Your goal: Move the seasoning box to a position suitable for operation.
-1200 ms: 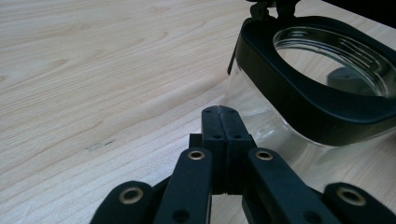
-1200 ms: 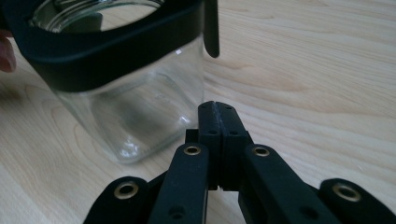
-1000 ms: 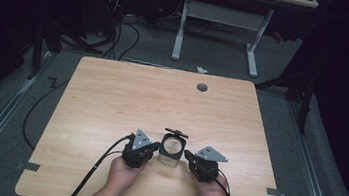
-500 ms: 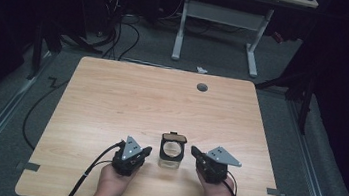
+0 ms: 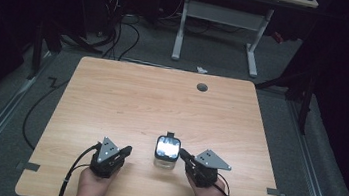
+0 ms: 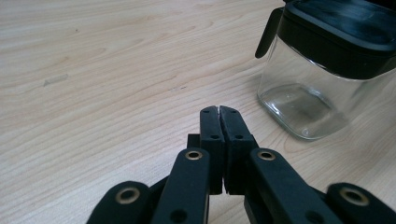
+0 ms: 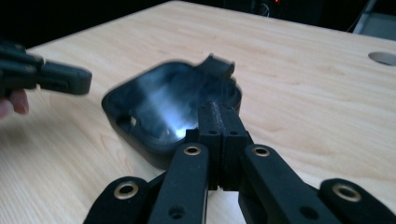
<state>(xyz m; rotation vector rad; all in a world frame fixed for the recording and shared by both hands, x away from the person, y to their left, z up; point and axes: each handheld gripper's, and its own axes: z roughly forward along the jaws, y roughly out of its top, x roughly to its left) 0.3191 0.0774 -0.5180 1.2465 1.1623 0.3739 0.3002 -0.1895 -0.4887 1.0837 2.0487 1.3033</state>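
In the high view the left gripper sits at the lower left of the wooden table, held in the person's left hand, with its jaws pressed together on nothing; the left gripper view confirms the two black jaws meet with no gap. Just right of it, at lower centre of the frame, stands the jar, a small square clear-glass container with a black lid and a clip tab at its far edge. In the left gripper view the jar rises at the upper right, apart from the jaws. Further right, the right gripper lies just beside the jar's lid, also closed on nothing; in the right gripper view its tip stands over the near edge of the lid, and I cannot tell if it touches.

The jar looks rigid, smooth, probably slippery and breakable, fairly light since empty. The flat glass sides under the lid rim seem the safest hold; the clip tab is for opening.

Compared with a second ago, both grippers have drawn back from the jar toward the bottom of the frame, the left one farther, and the jar now stands free between them
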